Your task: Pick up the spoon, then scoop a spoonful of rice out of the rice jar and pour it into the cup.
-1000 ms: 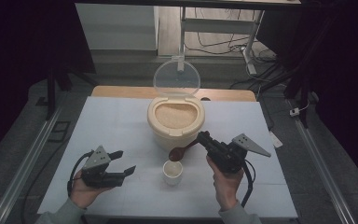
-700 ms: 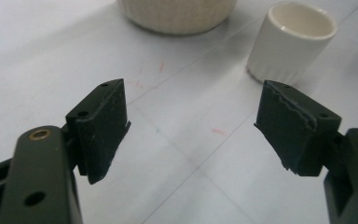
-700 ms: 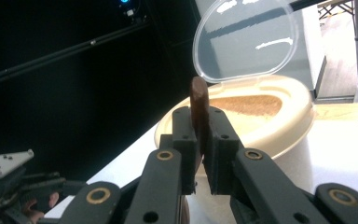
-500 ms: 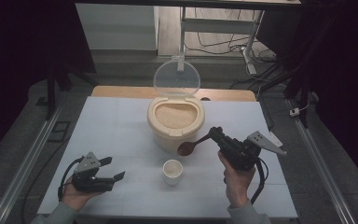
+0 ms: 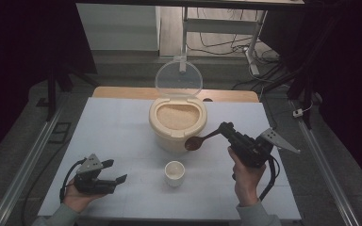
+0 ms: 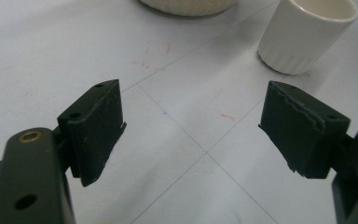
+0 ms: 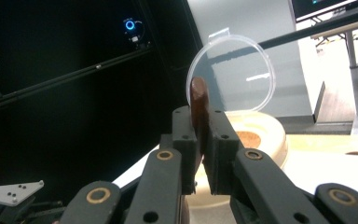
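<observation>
Table (image 5: 122,122): white top ruled with thin grid lines, bearing everything listed below.

Rice container (image 5: 177,123): cream-coloured tub, standing at the middle of the table toward the far edge, filled with pale grain. Its clear round lid (image 5: 178,79) is hinged at the back and stands upright, open.

Right gripper (image 5: 226,129): held in the person's right hand at the right of the table, raised off the surface, pointing left toward the container. Jaws pressed tight on the handle of the wooden spoon; in the right gripper view the handle stands clamped edgewise between the pads.

Left gripper (image 5: 115,172): held in the person's left hand at the near left of the table, low over the surface, pointing right. Jaws wide apart, having just been opening, nothing between them; bare table shows between the two pads in the left gripper view.

Wooden spoon (image 5: 199,140): dark brown, its bowl hanging just beside the container's front right wall, above the table and beyond the cup.

Cup (image 5: 175,173): small, white, ribbed at the base, upright on the table in front of the container, between the two grippers.
</observation>
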The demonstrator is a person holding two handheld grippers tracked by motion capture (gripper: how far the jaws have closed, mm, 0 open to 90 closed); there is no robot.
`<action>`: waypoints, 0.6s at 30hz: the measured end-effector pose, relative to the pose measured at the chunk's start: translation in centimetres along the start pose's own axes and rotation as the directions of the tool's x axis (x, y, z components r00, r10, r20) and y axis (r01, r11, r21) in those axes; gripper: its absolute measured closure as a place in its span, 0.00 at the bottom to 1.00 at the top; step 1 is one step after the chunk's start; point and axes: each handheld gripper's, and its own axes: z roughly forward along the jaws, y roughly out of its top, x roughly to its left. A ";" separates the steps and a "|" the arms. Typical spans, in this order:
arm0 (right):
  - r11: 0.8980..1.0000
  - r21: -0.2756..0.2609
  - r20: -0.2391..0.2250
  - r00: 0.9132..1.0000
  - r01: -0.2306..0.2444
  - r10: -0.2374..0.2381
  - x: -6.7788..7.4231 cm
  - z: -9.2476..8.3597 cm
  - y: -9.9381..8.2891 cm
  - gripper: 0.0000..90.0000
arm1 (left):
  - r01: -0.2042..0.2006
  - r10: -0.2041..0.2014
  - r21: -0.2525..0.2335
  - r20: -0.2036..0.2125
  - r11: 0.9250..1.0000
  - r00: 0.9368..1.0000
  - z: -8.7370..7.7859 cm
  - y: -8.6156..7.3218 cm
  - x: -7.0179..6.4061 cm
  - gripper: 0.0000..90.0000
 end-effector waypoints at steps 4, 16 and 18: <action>1.000 -0.030 -0.022 1.000 -0.004 0.004 -0.3 0.6 1.0 0.93 | 0.001 -0.001 0.004 0.000 1.000 1.000 0.0 0.1 0.1 0.22; 0.998 -0.034 0.038 0.998 0.050 -0.049 -1.4 5.3 4.4 0.93 | 0.001 -0.001 0.015 0.013 1.000 1.000 0.2 0.1 0.1 0.21; 0.998 -0.044 0.055 0.998 0.044 -0.042 -2.0 6.3 5.0 0.93 | 0.000 0.000 0.018 0.016 1.000 1.000 0.3 0.1 0.1 0.20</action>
